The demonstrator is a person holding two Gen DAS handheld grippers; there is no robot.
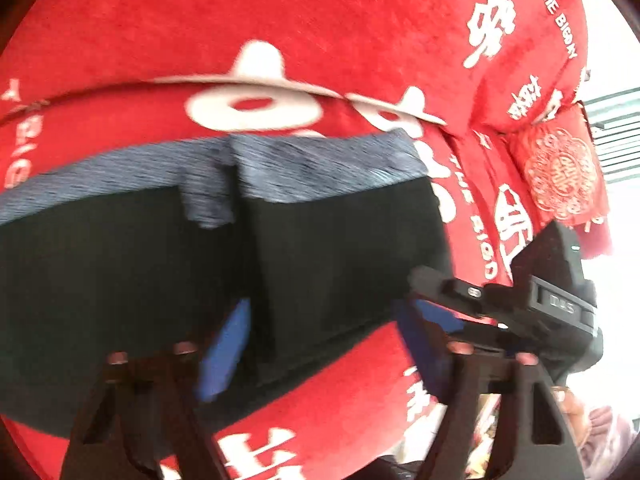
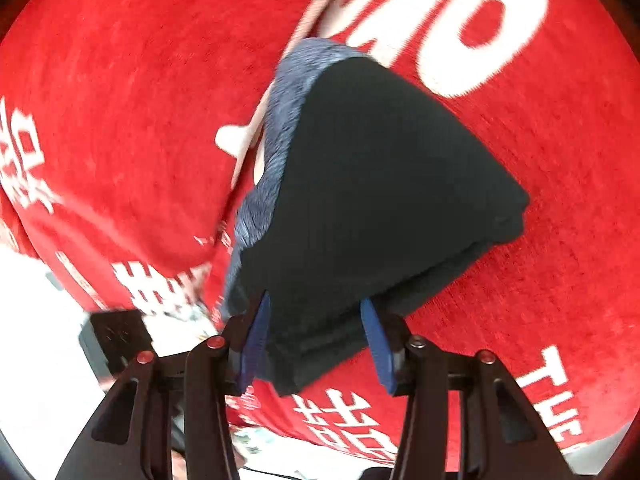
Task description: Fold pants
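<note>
The black pants (image 1: 328, 248) lie folded into a flat stack on a red blanket (image 1: 200, 20), with the grey-blue waistband (image 1: 312, 164) along the far edge. My left gripper (image 1: 324, 348) hangs over the stack's near edge. Its blue pads (image 1: 224, 352) stand wide apart and do not press the cloth, so it is open. In the right wrist view a corner of the folded pants (image 2: 380, 184) reaches between the blue pads (image 2: 256, 344) of my right gripper (image 2: 316, 344). That gripper is open, with no clear pinch on the cloth. The right gripper's black housing (image 1: 552, 300) shows beside the stack's right corner.
The red plush blanket (image 2: 120, 100) with large white lettering covers the whole surface. Red embroidered cushions (image 1: 560, 168) are piled at the far right, in front of a bright window. A person's hand and pale sleeve (image 1: 600, 428) show at the lower right. The blanket's edge drops off at the lower left in the right wrist view.
</note>
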